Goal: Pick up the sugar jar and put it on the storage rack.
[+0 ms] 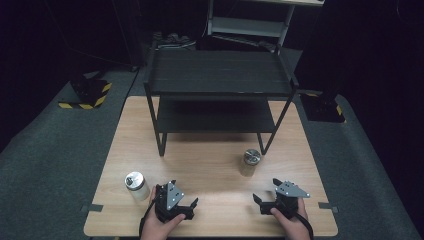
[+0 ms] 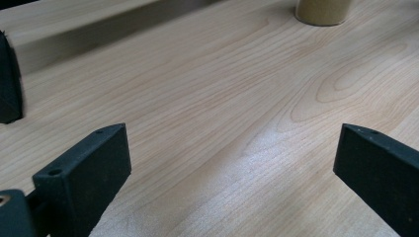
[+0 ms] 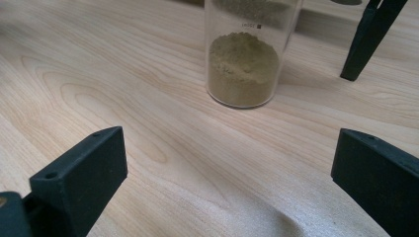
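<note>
A: Item one, the jar of brown powder (image 3: 243,64). Where does it stand?

B: Upright on the table (image 1: 210,165), just in front of the right front leg of the black shelf rack (image 1: 218,80). Clear wall, metal cap; partly filled with tan powder in the right gripper view. Nothing touches it.

A: Handling?

B: By judgement: rigid, likely glass or hard plastic, smooth and somewhat slippery, moderate weight sitting low with the powder. Breakable if dropped or tipped. Take it across the round body, below the cap, jaws level.

A: Item two?

B: Pale jar (image 1: 136,186), same pattern, well to the left of the rack's left front leg and nearer the front edge. Same handling.

A: Tools?

B: Right gripper (image 1: 265,202), in front of the rack and short of the brown jar, jaws spread wide with bare wood between them. Left gripper (image 1: 184,206), just right of the pale jar, jaws likewise apart and empty. The base of a tan jar (image 2: 323,12) lies far ahead in the left gripper view. Each is held in a hand.

A: Surface and surroundings?

B: Light wood-grain top, smooth, slightly glossy; a jar could slide on it. The rack has two dark tiers, both bare. Beyond the rack: grey carpeted floor (image 1: 45,150), a dark room, a pale metal frame (image 1: 250,22), yellow-and-black striped bases (image 1: 87,92) either side.
</note>
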Motion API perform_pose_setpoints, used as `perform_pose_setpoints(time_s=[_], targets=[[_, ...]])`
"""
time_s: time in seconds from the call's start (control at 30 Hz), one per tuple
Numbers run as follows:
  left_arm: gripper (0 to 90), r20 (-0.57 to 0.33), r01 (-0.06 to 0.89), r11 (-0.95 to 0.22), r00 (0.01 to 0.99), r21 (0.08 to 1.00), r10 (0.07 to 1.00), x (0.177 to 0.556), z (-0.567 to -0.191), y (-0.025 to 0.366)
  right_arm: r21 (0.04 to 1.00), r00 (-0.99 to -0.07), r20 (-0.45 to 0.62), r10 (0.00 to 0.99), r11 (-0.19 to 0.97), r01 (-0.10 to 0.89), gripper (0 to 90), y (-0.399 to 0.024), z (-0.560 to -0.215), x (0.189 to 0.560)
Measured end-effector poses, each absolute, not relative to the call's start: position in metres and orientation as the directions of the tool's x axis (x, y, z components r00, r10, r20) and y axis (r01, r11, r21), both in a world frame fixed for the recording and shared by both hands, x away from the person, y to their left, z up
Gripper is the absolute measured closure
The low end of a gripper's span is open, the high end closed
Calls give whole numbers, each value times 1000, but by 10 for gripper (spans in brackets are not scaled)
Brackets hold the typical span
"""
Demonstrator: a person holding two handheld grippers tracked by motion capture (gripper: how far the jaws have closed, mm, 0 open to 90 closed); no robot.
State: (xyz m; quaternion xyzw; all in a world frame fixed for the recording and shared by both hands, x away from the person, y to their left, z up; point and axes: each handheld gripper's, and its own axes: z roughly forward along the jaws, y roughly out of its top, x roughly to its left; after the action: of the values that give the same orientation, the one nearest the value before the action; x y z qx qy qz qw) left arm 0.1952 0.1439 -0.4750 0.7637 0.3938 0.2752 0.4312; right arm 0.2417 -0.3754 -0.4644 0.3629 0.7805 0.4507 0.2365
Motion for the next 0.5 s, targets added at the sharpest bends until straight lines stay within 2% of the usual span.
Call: perform_pose_setpoints(time_s=[0.5], targets=[[15, 3, 392, -246, 527, 886, 850, 197, -477, 155, 886, -616, 2, 788, 284, 367, 4, -383, -467, 242]])
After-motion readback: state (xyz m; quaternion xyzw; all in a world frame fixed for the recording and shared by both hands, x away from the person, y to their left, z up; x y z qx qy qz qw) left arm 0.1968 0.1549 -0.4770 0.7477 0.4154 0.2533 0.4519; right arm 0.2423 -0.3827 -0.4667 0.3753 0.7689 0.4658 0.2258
